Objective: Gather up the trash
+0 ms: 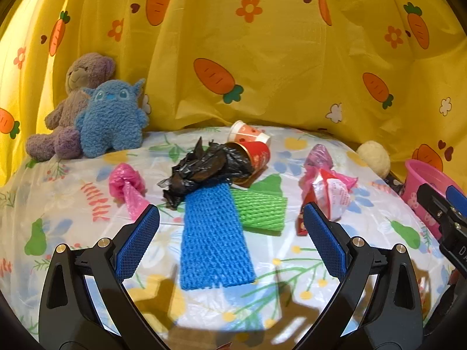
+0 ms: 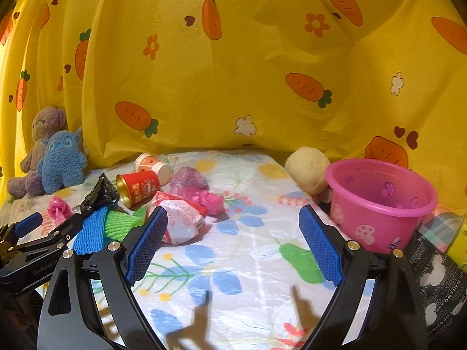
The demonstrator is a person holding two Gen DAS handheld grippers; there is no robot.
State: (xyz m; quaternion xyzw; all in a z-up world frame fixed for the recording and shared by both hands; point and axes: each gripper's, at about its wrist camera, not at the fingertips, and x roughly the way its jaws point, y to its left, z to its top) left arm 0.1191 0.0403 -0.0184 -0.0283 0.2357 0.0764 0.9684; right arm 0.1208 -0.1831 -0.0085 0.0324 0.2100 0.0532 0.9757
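Trash lies on the floral tablecloth [image 1: 73, 192]. A blue foam net [image 1: 214, 242] lies just ahead of my open, empty left gripper [image 1: 230, 215], with a green foam net [image 1: 261, 210] beside it and a crumpled black bag [image 1: 204, 169] behind. A red cup [image 1: 256, 154] and a white-orange cup [image 1: 248, 134] lie on their sides. Pink bags [image 1: 127, 180] [image 1: 319, 154] and a red-white wrapper [image 1: 332, 195] lie around. My right gripper [image 2: 233, 215] is open and empty over bare cloth, the wrapper [image 2: 181, 221] at its left finger. A pink bucket [image 2: 379, 204] stands to the right.
Two plush toys, brown [image 1: 78, 87] and blue [image 1: 112, 116], sit at the back left against a yellow carrot-print curtain [image 1: 262, 43]. A cream plush ball [image 2: 308, 169] sits behind the bucket. A black printed bag [image 2: 437, 277] lies at the right edge.
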